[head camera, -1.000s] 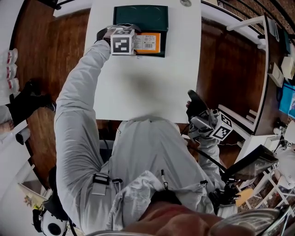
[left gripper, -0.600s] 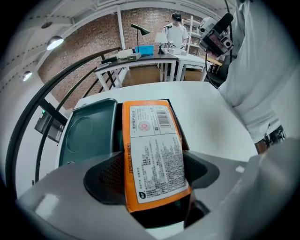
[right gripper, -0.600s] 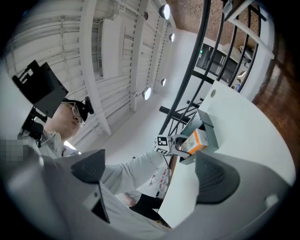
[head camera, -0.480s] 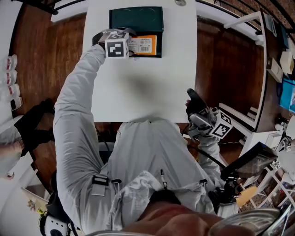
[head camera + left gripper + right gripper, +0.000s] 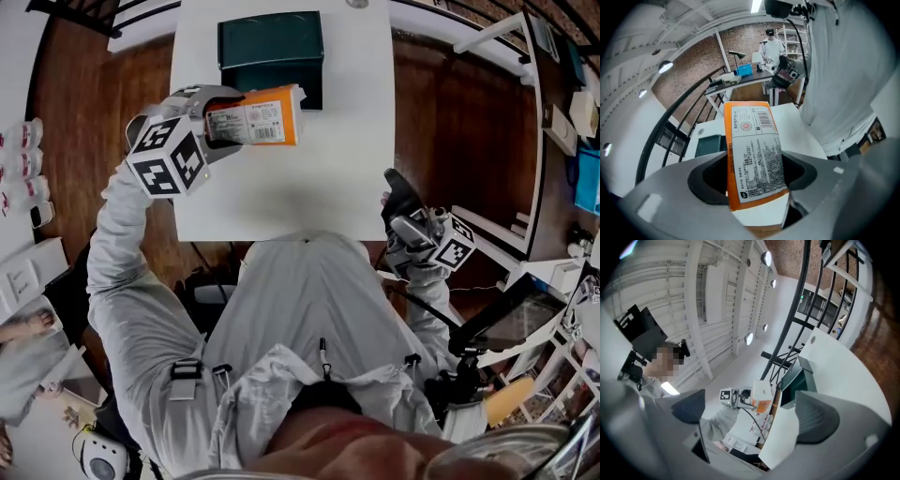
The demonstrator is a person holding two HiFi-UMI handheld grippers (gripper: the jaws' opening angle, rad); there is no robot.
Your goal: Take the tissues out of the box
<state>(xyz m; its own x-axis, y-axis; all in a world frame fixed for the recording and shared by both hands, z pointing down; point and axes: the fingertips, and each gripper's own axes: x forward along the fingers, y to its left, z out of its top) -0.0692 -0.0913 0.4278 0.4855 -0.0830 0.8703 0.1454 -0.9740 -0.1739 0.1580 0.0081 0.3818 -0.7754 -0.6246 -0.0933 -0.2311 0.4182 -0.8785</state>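
An orange and white tissue pack (image 5: pixel 255 116) hangs above the white table (image 5: pixel 281 187), with my left gripper (image 5: pixel 221 118) shut on its left end. The left gripper view has the pack (image 5: pixel 752 150) pinched between both pads, label side up. Behind it, at the table's far edge, stands the dark green box (image 5: pixel 270 45), open; what is inside it I cannot make out. My right gripper (image 5: pixel 398 202) is off the table's near right corner, open, with nothing between its fingers. From there the right gripper view looks across at the lifted pack (image 5: pixel 761 394) and the box (image 5: pixel 801 376).
A second desk with a black frame (image 5: pixel 487 122) runs along the right side, with small items on it. Several bottles (image 5: pixel 23 159) stand at the far left. The floor around is dark wood. A person in white (image 5: pixel 769 44) works at a far bench.
My left gripper has closed on the tissue pack inside the box, then lifted it out and drawn it toward me and to the left. The right gripper has stayed put.
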